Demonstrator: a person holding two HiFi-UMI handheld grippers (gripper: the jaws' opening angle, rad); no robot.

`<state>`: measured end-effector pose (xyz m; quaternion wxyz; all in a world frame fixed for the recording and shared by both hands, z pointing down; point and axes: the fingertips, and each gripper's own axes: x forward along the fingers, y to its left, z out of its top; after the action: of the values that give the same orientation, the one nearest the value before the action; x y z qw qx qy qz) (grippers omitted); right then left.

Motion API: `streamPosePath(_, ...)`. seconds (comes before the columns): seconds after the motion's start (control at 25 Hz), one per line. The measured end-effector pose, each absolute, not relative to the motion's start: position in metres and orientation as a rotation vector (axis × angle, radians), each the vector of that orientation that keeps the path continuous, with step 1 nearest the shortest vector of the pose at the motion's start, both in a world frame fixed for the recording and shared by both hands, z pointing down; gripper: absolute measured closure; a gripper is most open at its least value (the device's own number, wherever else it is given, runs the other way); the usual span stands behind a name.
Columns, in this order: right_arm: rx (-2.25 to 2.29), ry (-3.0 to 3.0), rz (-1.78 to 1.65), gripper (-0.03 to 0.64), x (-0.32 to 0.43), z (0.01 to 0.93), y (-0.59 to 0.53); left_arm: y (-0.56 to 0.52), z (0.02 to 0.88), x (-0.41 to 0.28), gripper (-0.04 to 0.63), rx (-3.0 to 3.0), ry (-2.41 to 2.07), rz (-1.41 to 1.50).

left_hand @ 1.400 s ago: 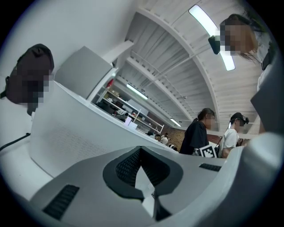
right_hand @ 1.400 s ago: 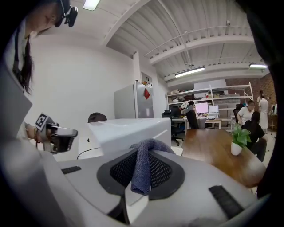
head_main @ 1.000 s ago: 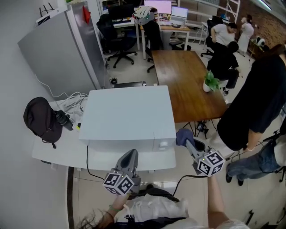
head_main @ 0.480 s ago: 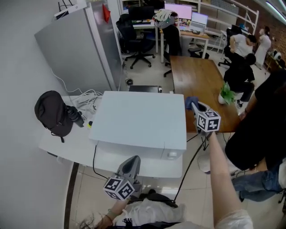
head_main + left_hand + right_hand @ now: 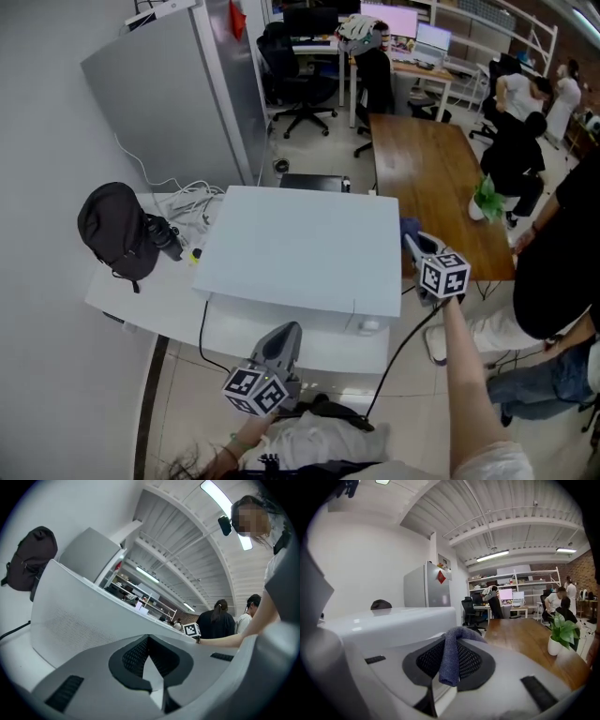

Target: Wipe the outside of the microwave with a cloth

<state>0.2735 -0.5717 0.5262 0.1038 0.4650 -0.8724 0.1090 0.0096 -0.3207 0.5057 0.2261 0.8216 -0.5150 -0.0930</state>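
The right hand-held gripper (image 5: pixel 417 246) has moved since a second ago. It was then low, at the front right corner of the big white box-shaped microwave (image 5: pixel 300 248), and now it stands further back, just beside the right wall of it. Its jaws are clamped on a small blue-grey woven cloth (image 5: pixel 451 658), which hangs folded over the pads. The microwave itself sits on the white counter (image 5: pixel 141 291).

I judge that the wiping is under way and the right wall is the part in hand. Whether the cloth really touches the wall I cannot tell. In the right gripper view the white casing lies to the left of the jaws, close but maybe apart. The next move calls for pressing the cloth flat to the wall and drawing it along, without letting the short fold slip out.

The right arm is stretched far forward, the forearm bare and nearly straight. The left hand-held gripper (image 5: pixel 281 342) is kept low and near the body, before the microwave's front – its jaws together, holding nothing.
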Motion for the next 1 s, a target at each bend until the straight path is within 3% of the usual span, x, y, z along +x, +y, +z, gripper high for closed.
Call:
streamPosePath(0.56,1.325,-2.612,0.516,0.546,0.252,0.574,-0.345,-0.337,0.508,0.052,0.604,2.335,-1.284,-0.242)
streamPosePath(0.8,1.407,-2.57,0.481,0.546,0.266,0.57,-0.349,-0.335,0.508,0.057,0.604,2.36,-1.279,-0.216)
streamPosePath(1.0,1.605,-2.517,0.265,0.546,0.312,0.522,-0.428,-0.33,0.51,0.052,0.604,2.367,-1.313,-0.182)
